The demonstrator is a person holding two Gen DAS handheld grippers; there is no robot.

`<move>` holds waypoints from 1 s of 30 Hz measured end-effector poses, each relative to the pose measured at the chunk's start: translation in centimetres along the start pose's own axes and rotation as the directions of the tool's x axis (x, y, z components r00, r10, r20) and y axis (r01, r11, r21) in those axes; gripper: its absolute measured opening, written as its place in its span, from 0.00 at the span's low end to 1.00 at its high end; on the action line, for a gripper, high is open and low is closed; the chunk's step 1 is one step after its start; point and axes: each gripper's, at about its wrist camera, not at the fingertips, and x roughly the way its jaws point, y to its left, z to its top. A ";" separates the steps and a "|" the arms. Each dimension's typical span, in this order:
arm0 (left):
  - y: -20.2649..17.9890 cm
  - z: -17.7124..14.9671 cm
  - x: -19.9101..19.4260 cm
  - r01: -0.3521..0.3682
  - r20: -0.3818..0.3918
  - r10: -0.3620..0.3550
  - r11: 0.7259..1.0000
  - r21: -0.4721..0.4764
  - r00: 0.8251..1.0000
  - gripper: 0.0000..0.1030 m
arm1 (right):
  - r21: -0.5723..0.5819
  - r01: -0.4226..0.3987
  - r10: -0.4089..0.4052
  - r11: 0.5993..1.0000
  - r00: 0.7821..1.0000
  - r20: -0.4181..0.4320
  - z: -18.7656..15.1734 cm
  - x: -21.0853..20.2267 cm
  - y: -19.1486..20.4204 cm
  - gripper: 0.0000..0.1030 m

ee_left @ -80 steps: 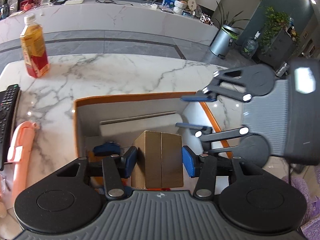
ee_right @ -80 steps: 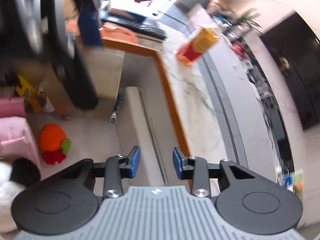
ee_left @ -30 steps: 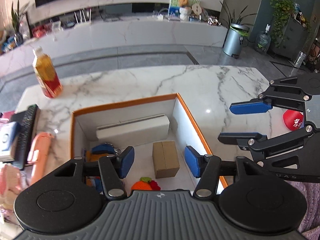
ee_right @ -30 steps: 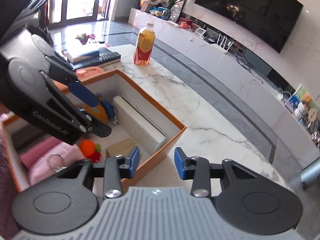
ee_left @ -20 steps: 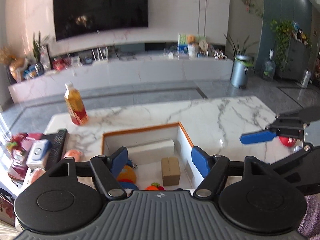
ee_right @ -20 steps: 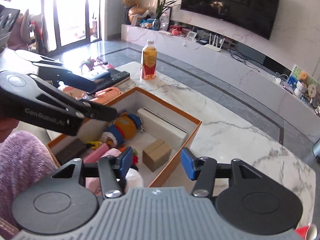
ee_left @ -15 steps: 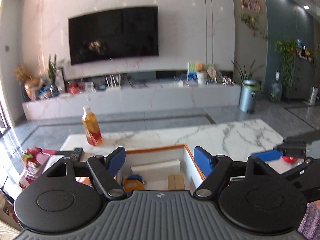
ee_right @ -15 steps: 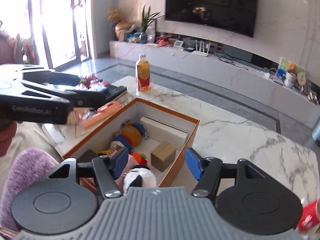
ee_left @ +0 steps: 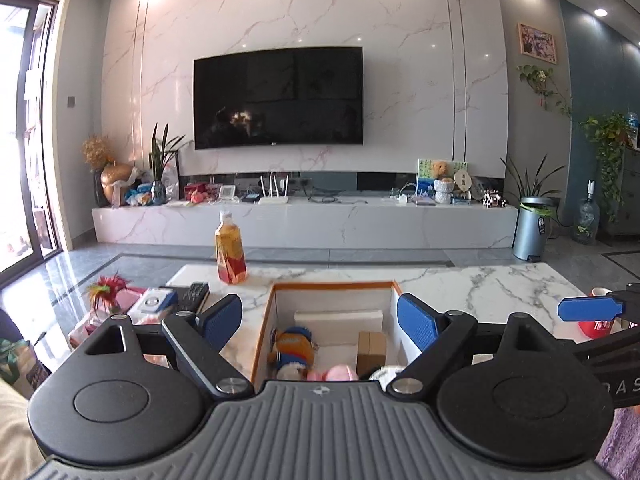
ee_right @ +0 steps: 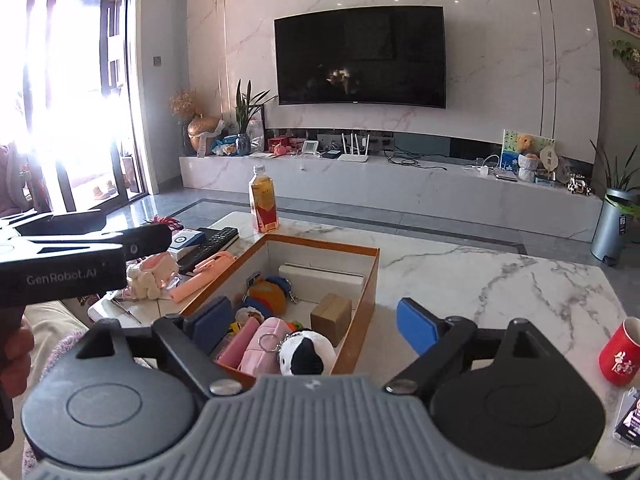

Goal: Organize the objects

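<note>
An orange-rimmed open box [ee_right: 366,280] [ee_left: 334,285] sits on the marble table. In it lie a small brown cardboard box [ee_right: 331,313] [ee_left: 371,346], a long white box [ee_right: 322,276], a round orange plush [ee_right: 267,295], pink items [ee_right: 262,344] and a black-and-white plush [ee_right: 306,354]. My left gripper [ee_left: 320,320] is open and empty, held high and back from the box. My right gripper [ee_right: 310,326] is open and empty, also raised above the box's near end.
A tea bottle [ee_right: 263,200] stands beyond the box. A remote [ee_right: 210,242], a pink-orange tool [ee_right: 202,274] and small items lie left of the box. A red cup [ee_right: 622,350] stands at the table's right. A TV wall is behind.
The left gripper let go of the cardboard box, which now lies in the orange box. Both grippers lifted up and back, tilted level, and opened wider.
</note>
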 end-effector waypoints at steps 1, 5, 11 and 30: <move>0.0 -0.6 0.0 -0.001 -0.007 0.001 1.000 -0.001 1.000 0.97 | 0.007 0.005 -0.004 1.000 1.000 -0.012 -0.4 0.1 0.0 0.88; -0.2 -2.5 0.4 -0.040 -0.043 0.041 0.999 0.005 0.998 0.97 | 0.009 0.035 -0.035 0.999 0.998 -0.051 -2.1 1.1 0.0 0.88; 0.1 -5.6 1.5 -0.061 -0.145 0.057 0.998 -0.023 0.988 0.97 | 0.040 0.062 -0.057 0.997 0.993 -0.106 -4.0 3.0 -0.4 0.91; 0.0 -7.0 1.8 -0.070 -0.224 0.068 0.998 -0.003 0.972 0.97 | 0.019 0.057 -0.053 0.998 0.983 -0.175 -5.5 5.4 -0.2 0.93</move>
